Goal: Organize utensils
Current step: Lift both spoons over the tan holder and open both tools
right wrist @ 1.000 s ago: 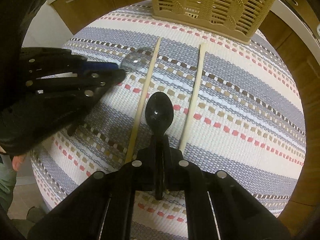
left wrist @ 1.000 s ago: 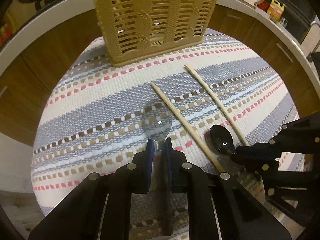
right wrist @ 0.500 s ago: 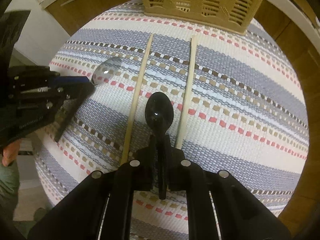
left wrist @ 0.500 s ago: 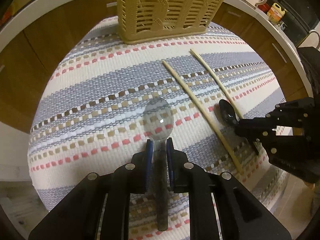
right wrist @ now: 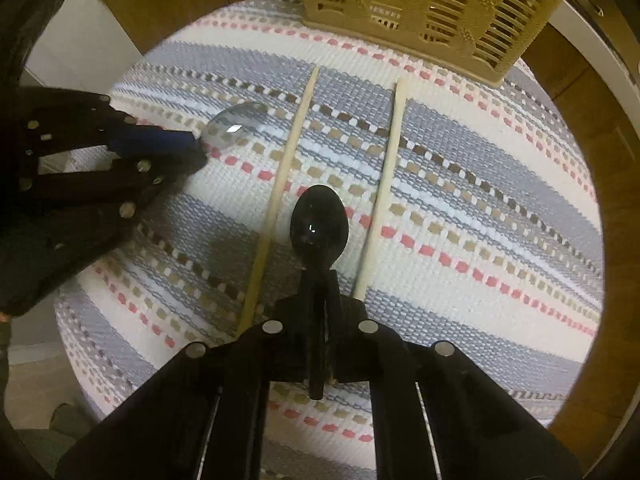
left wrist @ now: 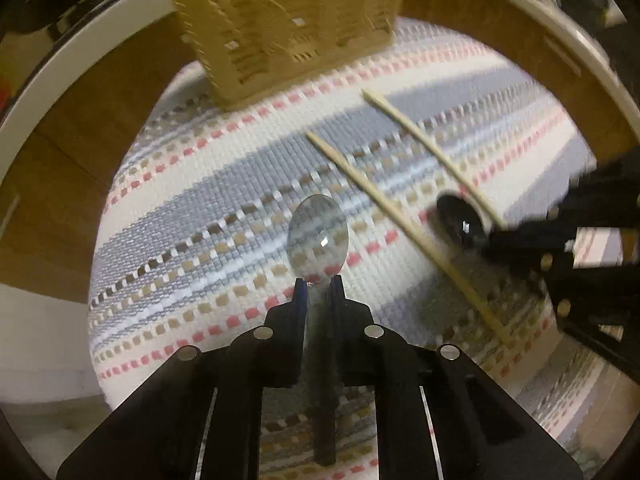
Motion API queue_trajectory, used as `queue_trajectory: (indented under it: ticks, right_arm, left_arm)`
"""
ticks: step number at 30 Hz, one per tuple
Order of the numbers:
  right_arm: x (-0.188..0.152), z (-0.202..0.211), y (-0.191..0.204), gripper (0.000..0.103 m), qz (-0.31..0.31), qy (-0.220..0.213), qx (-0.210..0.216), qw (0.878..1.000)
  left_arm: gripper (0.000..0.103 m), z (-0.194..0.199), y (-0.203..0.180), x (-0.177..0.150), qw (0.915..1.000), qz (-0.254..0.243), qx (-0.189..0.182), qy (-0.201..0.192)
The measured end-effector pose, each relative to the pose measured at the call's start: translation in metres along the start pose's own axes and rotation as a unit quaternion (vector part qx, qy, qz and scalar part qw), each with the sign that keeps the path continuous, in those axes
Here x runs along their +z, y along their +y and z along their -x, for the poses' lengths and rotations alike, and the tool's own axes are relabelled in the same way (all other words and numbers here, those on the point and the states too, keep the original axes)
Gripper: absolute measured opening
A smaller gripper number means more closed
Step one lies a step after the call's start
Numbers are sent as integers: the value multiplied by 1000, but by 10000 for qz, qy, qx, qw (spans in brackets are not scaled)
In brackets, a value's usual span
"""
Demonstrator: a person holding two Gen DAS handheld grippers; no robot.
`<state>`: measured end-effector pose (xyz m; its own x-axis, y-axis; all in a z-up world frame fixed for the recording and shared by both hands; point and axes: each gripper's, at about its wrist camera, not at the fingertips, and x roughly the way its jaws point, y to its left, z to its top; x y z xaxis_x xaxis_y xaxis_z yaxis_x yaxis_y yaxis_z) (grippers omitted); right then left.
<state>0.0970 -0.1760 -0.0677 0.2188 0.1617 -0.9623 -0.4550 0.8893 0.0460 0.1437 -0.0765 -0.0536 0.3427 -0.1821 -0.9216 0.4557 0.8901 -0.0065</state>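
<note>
While left gripper (left wrist: 318,286) clamps clear spoon (left wrist: 318,236), right gripper (right wrist: 318,280) black spoon (right wrist: 318,228): chopsticks (right wrist: 288,160) mid-frame, basket (right wrist: 432,8) at top apparently unfilled.

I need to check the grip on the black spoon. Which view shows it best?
The right wrist view: the black spoon is sharp and centred, its handle clamped in the right gripper. The left wrist view shows only its blurred bowl at the edge.
</note>
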Motion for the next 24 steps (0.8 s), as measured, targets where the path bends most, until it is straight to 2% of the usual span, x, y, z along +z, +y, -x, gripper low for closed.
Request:
queue_trajectory:
  ticks: [3,5,8,11,12,15,16,18,21,24]
  right_arm:
    - [-2,14,-4,5,33,-367,106,9993]
    - [-1,31,-7,5,47,-684,249,9973]
    - [6,63,-14,5,115,-1295,251,9912]
    - [16,93,-22,5,47,-1918,326,9809]
    - [21,107,-27,5,-3,-2231,360,9741]
    - [27,139,-46,5,-203,-2986,361,9535]
    - [29,146,-51,5,-273,-3170,393,9472]
    - [35,163,-66,5,-443,-3584,416,9316]
    - [44,184,-81,5,-599,-4182,320,9058]
    - [53,191,-89,5,-662,-4614,175,8845]
  left_arm:
    - [10,19,16,-1,9971,448,-223,-578]
    - [10,44,28,1,9892,738,-492,-1163]
    - [10,84,36,7,9739,871,-622,-2002]
    - [10,123,45,15,9508,1043,-707,-2831]
    - [10,129,46,23,9448,1082,-735,-3004]
    - [10,156,57,47,9162,1235,-801,-3728]
    - [10,158,59,48,9114,1267,-812,-3830]
    - [10,165,62,59,8975,1385,-904,-4089]
    - [10,172,60,75,8747,1499,-827,-4534]
    - [10,175,64,84,8582,1664,-757,-4797]
